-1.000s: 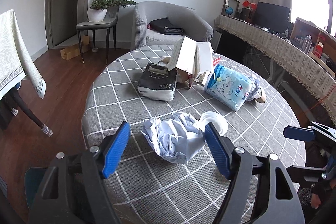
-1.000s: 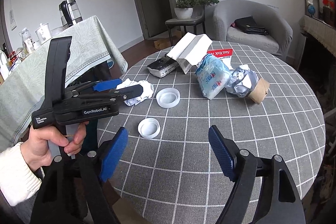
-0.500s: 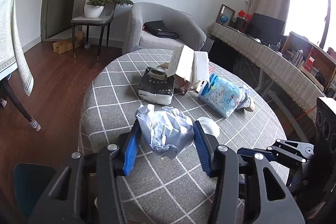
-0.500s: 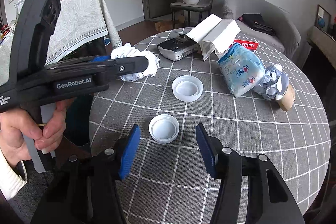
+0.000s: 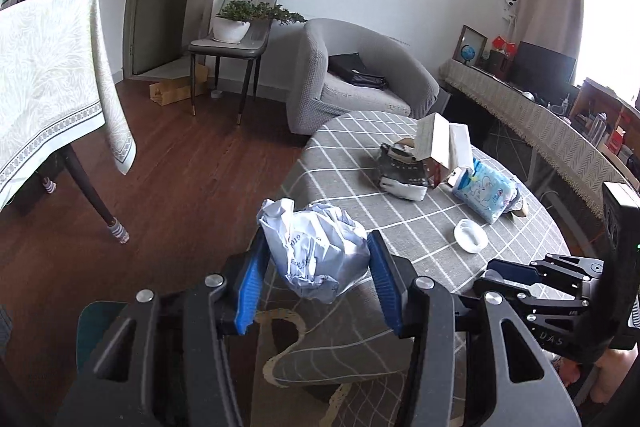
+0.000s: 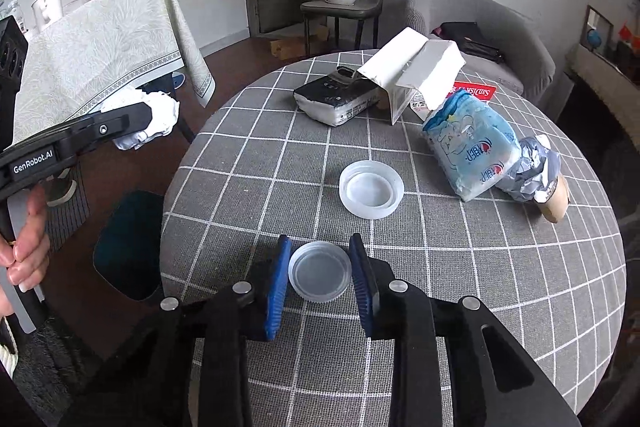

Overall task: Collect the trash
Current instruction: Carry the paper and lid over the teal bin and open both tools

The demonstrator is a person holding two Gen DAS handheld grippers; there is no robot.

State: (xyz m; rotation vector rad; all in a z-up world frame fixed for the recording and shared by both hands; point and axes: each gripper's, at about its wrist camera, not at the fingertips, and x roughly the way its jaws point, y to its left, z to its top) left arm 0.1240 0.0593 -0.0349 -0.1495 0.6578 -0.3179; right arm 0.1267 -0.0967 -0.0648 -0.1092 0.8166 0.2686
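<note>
My left gripper (image 5: 318,233) is shut on a crumpled ball of white paper (image 5: 320,259) and holds it in the air, just past the left edge of the round checked table (image 5: 420,227). The right wrist view shows that same paper (image 6: 148,119) off the table's side. My right gripper (image 6: 319,241) is low over the table with its jaws closing. A small white lid (image 6: 319,271) lies between the blue pads, which touch its rim on both sides. A larger white lid (image 6: 371,189) lies just beyond it.
Farther back lie a blue tissue pack (image 6: 472,143), a crumpled wrapper with a paper cup (image 6: 536,171), a black-and-white packet (image 6: 338,101) and an open white carton (image 6: 412,71). A cloth-covered table (image 6: 100,47) stands left. A dark teal object (image 6: 128,243) sits by the table's edge.
My left gripper closed on the paper ball, lifted it and carried it left off the table. My right gripper came down around the small lid and narrowed its jaws onto it.
</note>
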